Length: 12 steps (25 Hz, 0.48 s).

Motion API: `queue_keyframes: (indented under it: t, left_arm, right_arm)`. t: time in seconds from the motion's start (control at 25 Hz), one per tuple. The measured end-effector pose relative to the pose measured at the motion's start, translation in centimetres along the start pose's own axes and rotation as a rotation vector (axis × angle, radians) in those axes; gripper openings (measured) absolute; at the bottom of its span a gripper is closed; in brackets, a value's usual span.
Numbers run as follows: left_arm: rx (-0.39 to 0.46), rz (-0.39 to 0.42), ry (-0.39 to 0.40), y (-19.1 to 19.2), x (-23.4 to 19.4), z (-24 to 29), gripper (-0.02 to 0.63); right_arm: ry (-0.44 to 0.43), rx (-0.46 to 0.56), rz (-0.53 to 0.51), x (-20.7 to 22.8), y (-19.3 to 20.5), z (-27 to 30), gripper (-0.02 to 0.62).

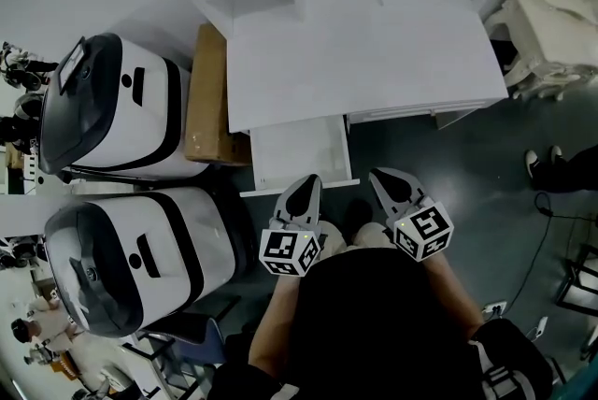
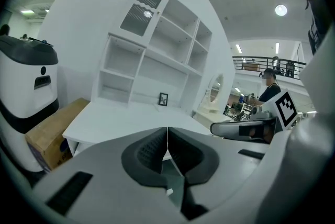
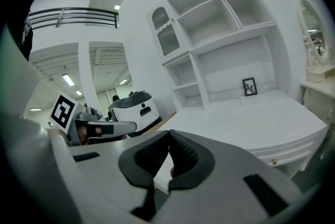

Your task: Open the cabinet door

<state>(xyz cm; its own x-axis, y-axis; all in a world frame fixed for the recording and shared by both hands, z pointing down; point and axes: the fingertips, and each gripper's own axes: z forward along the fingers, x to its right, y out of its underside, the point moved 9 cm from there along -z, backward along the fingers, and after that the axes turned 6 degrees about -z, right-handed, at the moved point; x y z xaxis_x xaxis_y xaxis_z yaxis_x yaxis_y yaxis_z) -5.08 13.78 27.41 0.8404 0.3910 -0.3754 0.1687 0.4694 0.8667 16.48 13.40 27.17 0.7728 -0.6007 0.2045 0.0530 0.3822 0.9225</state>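
Both sets of jaws are clenched on nothing. Your left hand-held gripper (image 1: 306,183) and right hand-held gripper (image 1: 383,177) hover just off the counter's (image 1: 374,52) front edge. The cabinet door (image 1: 301,155) seems to be the flat white panel below that edge, left of centre, though the steep view leaves door or drawer front unclear. Expect painted board — stiff, smooth, slippery, probably light on its hinges. Take its free edge or a handle, not the flat face.
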Motion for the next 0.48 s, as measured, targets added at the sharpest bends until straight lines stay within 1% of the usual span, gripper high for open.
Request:
queue_keyframes:
  t: [0.48]
  left_arm:
    - [-0.002,-0.009,-0.023,0.54,-0.30,-0.29,0.025]
  right_arm:
    - [-0.012,-0.011,0.006,0.16,0.38,0.04,0.015]
